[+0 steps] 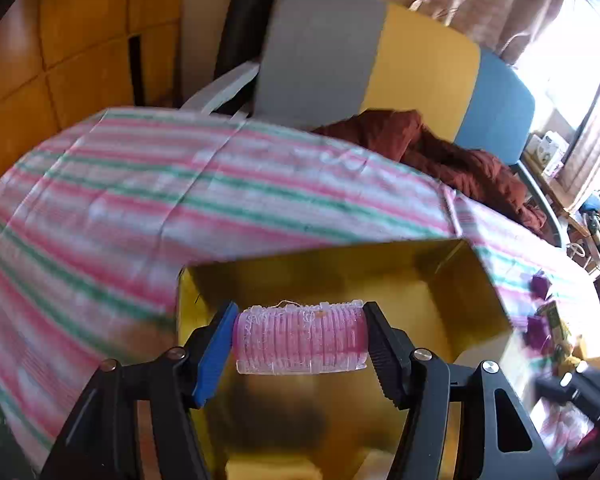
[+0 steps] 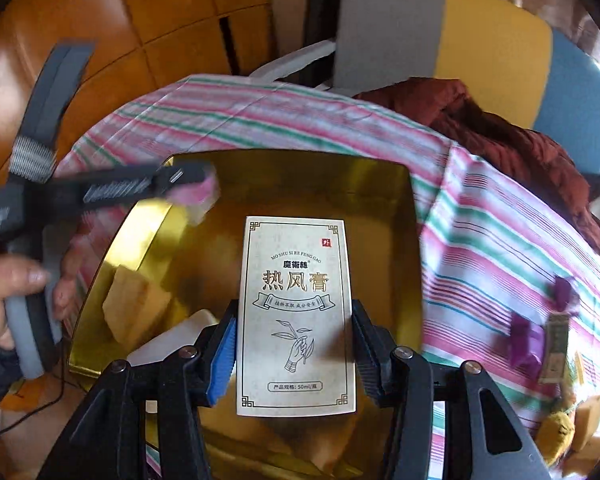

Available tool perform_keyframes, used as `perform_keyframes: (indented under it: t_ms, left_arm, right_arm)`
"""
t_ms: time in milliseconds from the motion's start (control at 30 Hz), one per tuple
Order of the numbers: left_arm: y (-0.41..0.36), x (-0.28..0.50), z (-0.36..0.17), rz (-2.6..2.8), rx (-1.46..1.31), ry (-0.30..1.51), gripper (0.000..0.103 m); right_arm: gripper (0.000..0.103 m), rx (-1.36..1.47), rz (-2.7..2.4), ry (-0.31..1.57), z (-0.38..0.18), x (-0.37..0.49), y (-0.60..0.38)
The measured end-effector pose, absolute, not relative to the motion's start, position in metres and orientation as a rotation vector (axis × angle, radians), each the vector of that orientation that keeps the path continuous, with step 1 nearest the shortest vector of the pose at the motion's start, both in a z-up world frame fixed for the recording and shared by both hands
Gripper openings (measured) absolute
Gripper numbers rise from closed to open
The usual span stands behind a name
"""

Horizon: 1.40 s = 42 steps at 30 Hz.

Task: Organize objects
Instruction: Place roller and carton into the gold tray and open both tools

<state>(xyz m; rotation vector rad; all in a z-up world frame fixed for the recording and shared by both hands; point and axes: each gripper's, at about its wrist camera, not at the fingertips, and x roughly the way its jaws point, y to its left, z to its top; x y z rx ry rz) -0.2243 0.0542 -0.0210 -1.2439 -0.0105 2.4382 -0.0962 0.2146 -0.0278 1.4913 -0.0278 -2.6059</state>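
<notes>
A pink hair roller point(image 1: 300, 340) lies crosswise between the pads of my left gripper point(image 1: 300, 314), which is shut on its two ends above the open gold tin point(image 1: 460, 292). In the right wrist view, my right gripper point(image 2: 294, 314) is shut on a white carton point(image 2: 296, 264) with gold print. It holds the carton by its long sides over the same gold tin point(image 2: 284, 160). The left gripper point(image 2: 192, 184) shows there too, blurred at the tin's far left corner with the pink roller point(image 2: 204, 194), held by a person's hand point(image 2: 4, 284).
The tin holds pale yellow blocks point(image 2: 140, 304) and a white thing point(image 2: 172, 340). It stands on a pink and green striped cloth point(image 2: 300, 120). Purple wrapped items point(image 2: 528, 336) lie to the right. A rust-red garment point(image 2: 500, 132) and a grey, yellow and blue chair back point(image 2: 492, 40) are behind.
</notes>
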Motion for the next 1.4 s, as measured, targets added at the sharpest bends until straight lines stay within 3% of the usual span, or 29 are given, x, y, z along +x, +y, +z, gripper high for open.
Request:
perform_keyframes:
  t_ms: [67, 100, 133, 500, 767, 933, 1233, 1400]
  left_arm:
    - [0.061, -0.231, -0.013, 2.396, -1.192, -0.051, 0.078]
    - [0.064, -0.234, -0.010, 2.378, -1.181, -0.060, 0.091]
    - [0.067, -0.236, -0.005, 2.376, -1.169, -0.064, 0.093]
    - [-0.007, -0.212, 0.025, 2.629, -1.097, -0.163, 0.098]
    - [-0.068, -0.156, 0.002, 2.734, -1.160, -0.190, 0.099]
    - [-0.075, -0.117, -0.008, 2.751, -1.175, -0.202, 0.099]
    - [-0.035, -0.061, -0.002, 2.813, -1.079, -0.025, 0.103]
    - [-0.021, -0.046, 0.003, 2.795, -1.065, -0.044, 0.103]
  right_arm:
    - [0.052, 1.486, -2.571, 0.004, -0.033, -0.096, 0.206]
    - [0.052, 1.484, -2.556, 0.024, -0.034, -0.097, 0.203]
    - [0.052, 1.481, -2.542, 0.048, -0.036, -0.097, 0.199]
    - [0.052, 1.291, -2.383, 0.394, -0.033, -0.132, 0.123]
    - [0.067, 1.310, -2.449, 0.173, -0.035, -0.120, 0.145]
    - [0.068, 1.343, -2.502, 0.120, -0.031, -0.096, 0.159]
    - [0.070, 1.376, -2.613, 0.029, -0.030, -0.050, 0.175]
    - [0.072, 1.358, -2.685, 0.008, -0.020, -0.026, 0.186]
